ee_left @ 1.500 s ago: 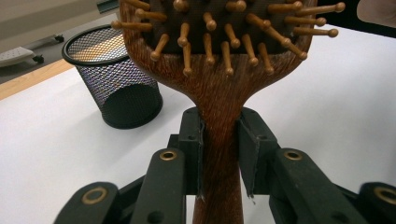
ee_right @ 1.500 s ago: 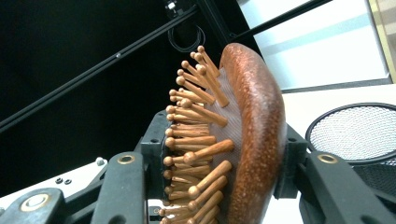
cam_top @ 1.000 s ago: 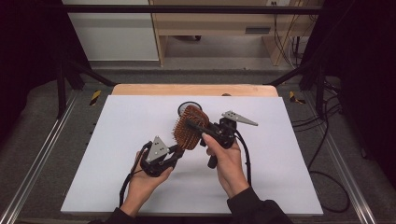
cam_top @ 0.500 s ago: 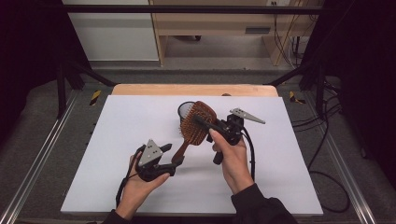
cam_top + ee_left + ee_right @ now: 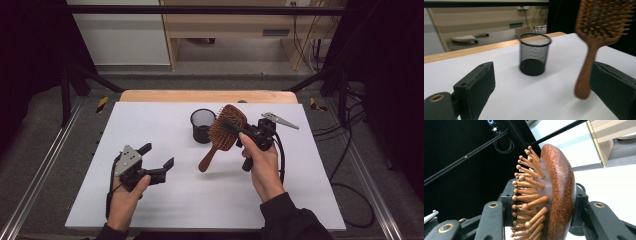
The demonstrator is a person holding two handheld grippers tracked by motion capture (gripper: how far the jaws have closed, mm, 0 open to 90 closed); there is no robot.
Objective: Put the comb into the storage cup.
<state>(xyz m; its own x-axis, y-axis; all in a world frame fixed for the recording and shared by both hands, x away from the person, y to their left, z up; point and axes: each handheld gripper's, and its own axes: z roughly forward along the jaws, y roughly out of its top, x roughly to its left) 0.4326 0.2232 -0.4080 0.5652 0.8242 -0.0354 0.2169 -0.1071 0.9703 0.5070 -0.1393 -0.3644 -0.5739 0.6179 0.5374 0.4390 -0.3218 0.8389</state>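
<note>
The wooden hairbrush (image 5: 223,135) is pinched at its head by the right hand-held gripper (image 5: 239,131), handle slanting down toward the counter (image 5: 150,120), just beside the mesh cup (image 5: 202,125); the left hand-held gripper (image 5: 159,156), just spread and empty, is held farther off.

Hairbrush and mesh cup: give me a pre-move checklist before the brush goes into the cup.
1. Right gripper shut on the hairbrush head: ok.
2. Left gripper jaws have just been opening, nothing between them, clear of the handle: ok.
3. Mesh cup upright, mouth open: ok.
4. Handle pointing down towards the table: ok, though tilted.
5. Handle end over the cup mouth: not ok, it hangs beside the cup.
6. Cup empty inside: cannot tell.
</note>
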